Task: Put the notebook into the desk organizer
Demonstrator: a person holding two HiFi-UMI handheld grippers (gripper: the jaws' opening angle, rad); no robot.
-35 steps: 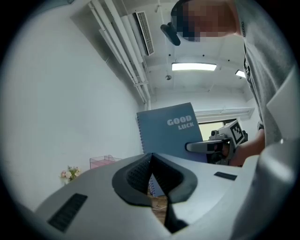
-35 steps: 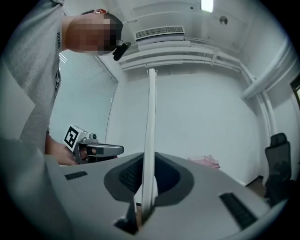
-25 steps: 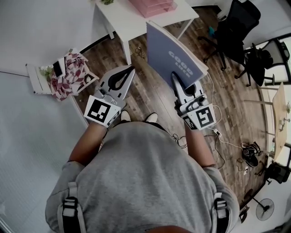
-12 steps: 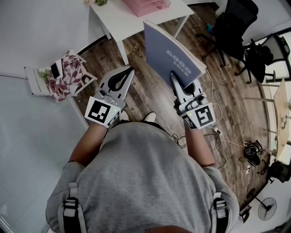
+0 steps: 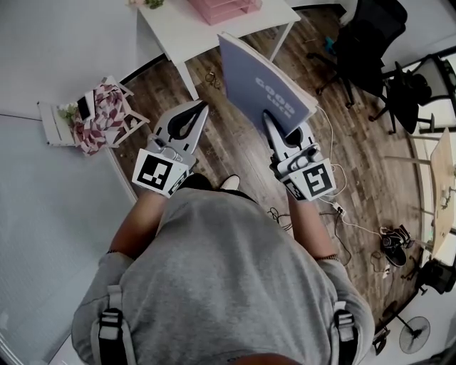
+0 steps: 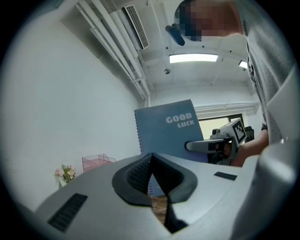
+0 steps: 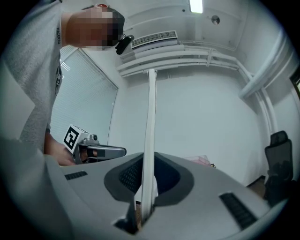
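A blue spiral notebook [image 5: 262,80] printed "GOOD LUCK" is held upright in the air over the wooden floor, in front of the person. My right gripper [image 5: 269,118] is shut on its lower edge. The right gripper view shows the notebook [image 7: 150,136] edge-on between the pads. In the left gripper view its cover [image 6: 169,131] faces the camera. My left gripper [image 5: 202,107] hovers to the left of the notebook, apart from it, shut with nothing in it. The pink wire desk organizer [image 5: 224,8] stands on a white table [image 5: 192,32] ahead.
A small white chair with a floral cushion [image 5: 100,114] stands at the left by a white wall. Black office chairs [image 5: 374,50] are at the right. Cables and a power strip [image 5: 338,208] lie on the floor to the right, a fan [image 5: 413,329] beyond.
Both grippers and the notebook have drifted slightly left and toward the table. The floor below has slid back as the person steps forward. Neither grip has changed.
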